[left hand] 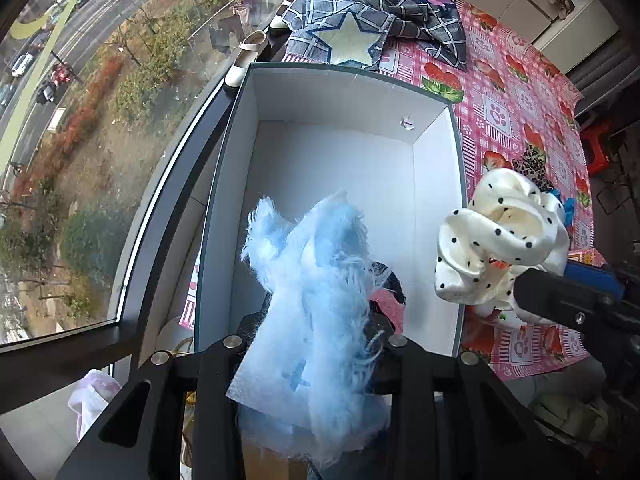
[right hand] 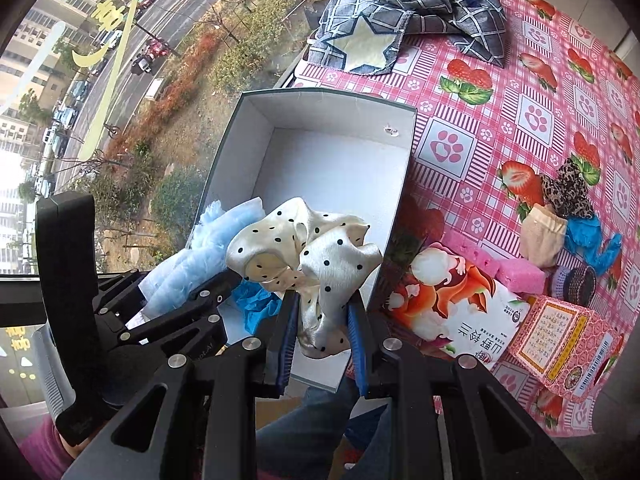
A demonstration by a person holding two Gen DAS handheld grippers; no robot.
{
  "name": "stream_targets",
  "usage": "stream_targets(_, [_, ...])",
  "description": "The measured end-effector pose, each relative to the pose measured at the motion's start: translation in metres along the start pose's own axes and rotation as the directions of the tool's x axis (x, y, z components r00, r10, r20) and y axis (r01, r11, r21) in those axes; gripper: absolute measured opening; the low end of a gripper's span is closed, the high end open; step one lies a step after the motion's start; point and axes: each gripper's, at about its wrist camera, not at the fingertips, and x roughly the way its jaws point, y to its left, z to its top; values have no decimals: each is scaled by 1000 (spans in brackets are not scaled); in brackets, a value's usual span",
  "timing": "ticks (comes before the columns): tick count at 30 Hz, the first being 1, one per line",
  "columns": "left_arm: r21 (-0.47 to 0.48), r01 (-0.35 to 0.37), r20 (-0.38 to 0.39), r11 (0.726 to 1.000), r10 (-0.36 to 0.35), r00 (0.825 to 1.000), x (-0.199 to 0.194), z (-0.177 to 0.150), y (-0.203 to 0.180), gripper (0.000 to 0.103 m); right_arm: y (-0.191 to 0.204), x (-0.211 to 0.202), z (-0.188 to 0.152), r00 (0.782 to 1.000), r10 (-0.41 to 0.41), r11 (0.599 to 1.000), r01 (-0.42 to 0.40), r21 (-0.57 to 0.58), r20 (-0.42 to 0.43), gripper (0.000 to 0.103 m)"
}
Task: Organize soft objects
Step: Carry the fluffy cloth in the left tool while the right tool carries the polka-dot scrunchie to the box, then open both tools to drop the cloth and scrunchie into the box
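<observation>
A fluffy light-blue cloth hangs over the near end of the open white box, with my left gripper shut on it; the fur hides its fingertips. In the right wrist view the same blue cloth and the left gripper show at the left of the box. My right gripper is shut on a cream polka-dot satin cloth at the box's near right edge. That cloth and the right gripper sit just right of the box.
A pink strawberry-print tablecloth covers the table. A blue checked star cloth lies behind the box. Leopard, beige and blue soft items, pink sponges, a printed bag and a pink carton lie right. A window borders the left.
</observation>
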Motion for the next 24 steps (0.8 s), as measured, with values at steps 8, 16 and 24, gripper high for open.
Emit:
stream_targets(8, [-3,-9,-28,1000,9,1000,12,1,3,36,4,10,6,1000,-14,1000,14,-7,-15,25])
stream_targets(16, [0,-18,-49,1000,18,999,23,3,4,36,5,23,11,999,-37,999,36,-12,-33,25])
stream_targets(24, [4,-15,-51,1000,16,999,27,4,3,43,5,33,14,998,-48,999,47,-24,-44,25])
